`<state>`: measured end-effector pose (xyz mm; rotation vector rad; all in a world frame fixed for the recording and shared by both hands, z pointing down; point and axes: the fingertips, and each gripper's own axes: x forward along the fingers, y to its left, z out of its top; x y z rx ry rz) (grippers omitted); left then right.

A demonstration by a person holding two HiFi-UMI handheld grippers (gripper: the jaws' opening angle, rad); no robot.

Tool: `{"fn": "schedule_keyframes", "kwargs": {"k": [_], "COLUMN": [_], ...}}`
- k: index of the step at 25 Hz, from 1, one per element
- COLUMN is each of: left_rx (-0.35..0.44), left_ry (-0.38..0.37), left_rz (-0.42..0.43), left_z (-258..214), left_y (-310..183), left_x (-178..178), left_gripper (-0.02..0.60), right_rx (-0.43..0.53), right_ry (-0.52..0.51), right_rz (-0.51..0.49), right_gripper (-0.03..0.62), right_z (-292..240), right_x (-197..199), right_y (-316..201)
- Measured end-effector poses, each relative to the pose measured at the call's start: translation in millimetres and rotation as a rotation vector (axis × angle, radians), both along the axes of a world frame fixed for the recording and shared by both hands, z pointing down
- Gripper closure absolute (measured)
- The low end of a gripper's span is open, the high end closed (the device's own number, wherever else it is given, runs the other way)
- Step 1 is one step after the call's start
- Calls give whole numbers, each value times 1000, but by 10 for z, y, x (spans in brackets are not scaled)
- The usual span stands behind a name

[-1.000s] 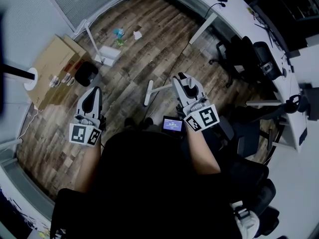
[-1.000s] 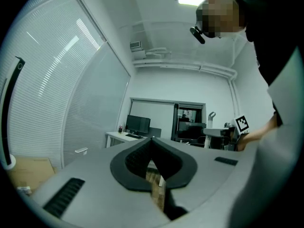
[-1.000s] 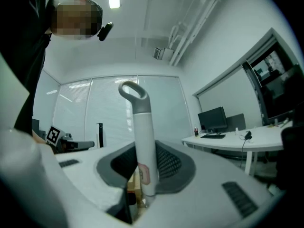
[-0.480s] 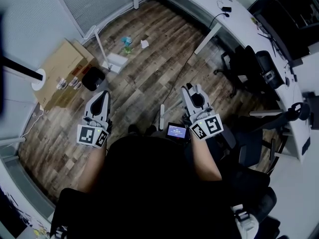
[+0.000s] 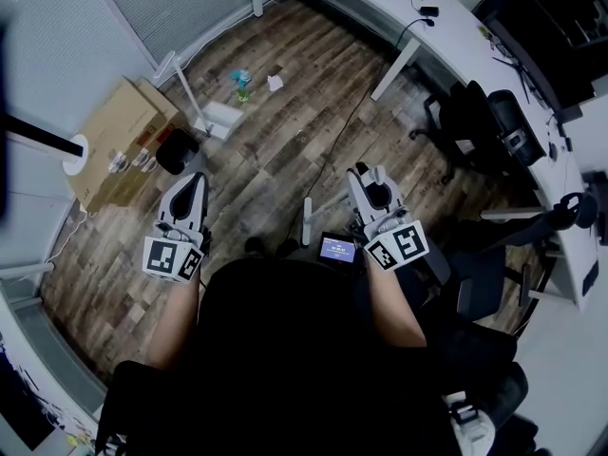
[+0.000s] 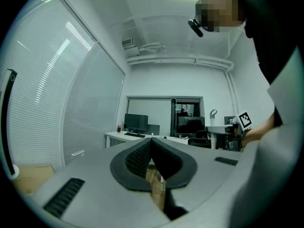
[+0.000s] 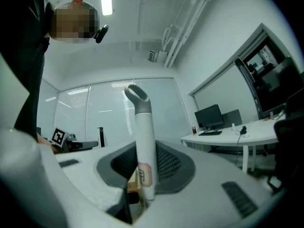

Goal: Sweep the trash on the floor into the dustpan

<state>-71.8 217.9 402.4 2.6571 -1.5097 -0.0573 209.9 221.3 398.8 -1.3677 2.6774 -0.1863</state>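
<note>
On a dark wood-plank floor (image 5: 285, 150) in an office, seen from above a standing person, the trash lies well ahead near the top of the view. It is a small teal-and-green scrap (image 5: 242, 84) and a white paper scrap (image 5: 275, 83), close together. Near them, on the side towards the person, rests a white long-handled dustpan (image 5: 220, 119). Beside it stand a round black bin (image 5: 178, 150) and a brown cardboard box (image 5: 119, 126).

The right tool (image 5: 368, 177) is clamped on a white tubular handle with a grey loop end (image 7: 142, 141), most likely the broom's, which stands upright between its jaws. The left tool (image 5: 194, 183) is closed, pads together, with nothing between them.

Several things could go wrong from here. The trash and the dustpan are well apart from the person, so the broom has to be carried across. On the way, its long handle could knock the dustpan's raised handle or the bin and push the pan out of line. The scraps look light, so a hard stroke might scatter them past the pan or under the long white counter (image 5: 465, 41). With the left tool holding nothing, the pan is not steadied and may slide when trash is pushed against it.

Both forearms reach forward from the body, set well apart. Both tools point level ahead.
</note>
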Motion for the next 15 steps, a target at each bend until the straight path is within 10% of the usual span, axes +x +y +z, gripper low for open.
{"fn": "schedule_keyframes", "kwargs": {"k": [15], "left_rx": [-52], "left_ry": [-40], "left_rz": [-17], "left_z": [149], "left_y": [-290], "left_x": [222], "left_gripper": [586], "right_rx": [14], "right_ry": [-53], "right_rz": [-5], "right_gripper": [503], "right_z": [76], "right_x": [325], "right_y": [-460]}}
